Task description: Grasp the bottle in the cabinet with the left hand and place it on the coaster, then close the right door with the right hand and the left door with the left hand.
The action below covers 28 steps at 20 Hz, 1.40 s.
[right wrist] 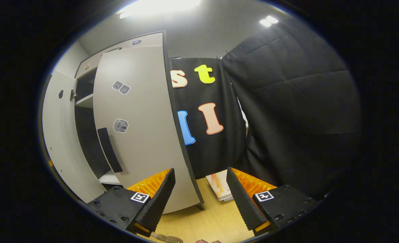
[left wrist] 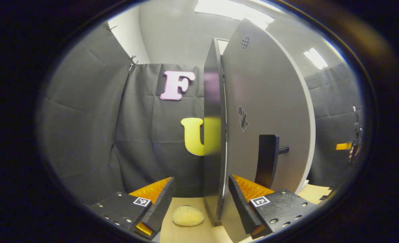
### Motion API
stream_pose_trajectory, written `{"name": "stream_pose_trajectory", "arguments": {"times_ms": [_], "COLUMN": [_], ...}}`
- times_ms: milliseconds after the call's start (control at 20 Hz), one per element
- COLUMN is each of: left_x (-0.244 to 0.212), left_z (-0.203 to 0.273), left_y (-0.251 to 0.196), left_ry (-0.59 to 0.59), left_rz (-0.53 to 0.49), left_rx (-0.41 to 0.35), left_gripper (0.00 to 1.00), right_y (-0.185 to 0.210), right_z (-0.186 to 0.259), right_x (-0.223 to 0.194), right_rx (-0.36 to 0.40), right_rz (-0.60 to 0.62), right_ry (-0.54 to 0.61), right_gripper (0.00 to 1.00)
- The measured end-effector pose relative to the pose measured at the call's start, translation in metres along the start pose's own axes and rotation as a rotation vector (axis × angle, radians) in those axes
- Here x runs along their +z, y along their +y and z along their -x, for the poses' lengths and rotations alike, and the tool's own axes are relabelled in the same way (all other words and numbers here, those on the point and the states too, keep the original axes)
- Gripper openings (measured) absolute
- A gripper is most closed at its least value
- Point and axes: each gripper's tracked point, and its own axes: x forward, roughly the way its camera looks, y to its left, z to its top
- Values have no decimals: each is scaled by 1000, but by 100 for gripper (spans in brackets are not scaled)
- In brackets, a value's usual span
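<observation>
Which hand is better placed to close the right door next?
Right. The right gripper, fingers open, points at the right door, ajar, near its handle; the left gripper straddles a door edge.

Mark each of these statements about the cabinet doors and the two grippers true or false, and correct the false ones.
1. The left gripper is open. True.
2. The left gripper's fingers are pressed shut on the left door's edge. False: the edge stands between the open fingers; neither visibly presses on it.
3. The right door is fully closed. False: it stands ajar, dark cabinet interior showing beside it.
4. The right gripper holds a bottle. False: its fingers are open, nothing between them.
5. A dark handle is on the right door. True.
</observation>
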Motion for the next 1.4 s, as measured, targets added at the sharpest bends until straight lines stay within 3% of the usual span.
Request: {"name": "stream_pose_trajectory", "arguments": {"times_ms": [150,450,550,650,750,850,1400], "left_x": [1,1,5,0,-2,-1,-1], "left_z": [0,1,-2,-5,-6,-5,-13], "left_y": [0,-1,-4,-13,-21,-29,-95], "left_ry": [7,22,23,31,37,41,68], "left_rz": [4,-15,0,17,27,26,-5], "left_rx": [8,26,24,14,8,14,111], "left_gripper": [94,88,94,88,94,91,91], "right_y": [7,22,29,36,40,45,33], "right_z": [-1,-6,-9,-10,-10,-18,-40], "right_x": [-5,-12,-14,-19,-22,-23,-17], "right_rx": [19,66,87,108,126,136,193], "right_rz": [-12,7,3,1,13,27,39], "right_ry": [9,25,28,40,49,61,121], "right_gripper": [98,98,98,98,98,98,98]}}
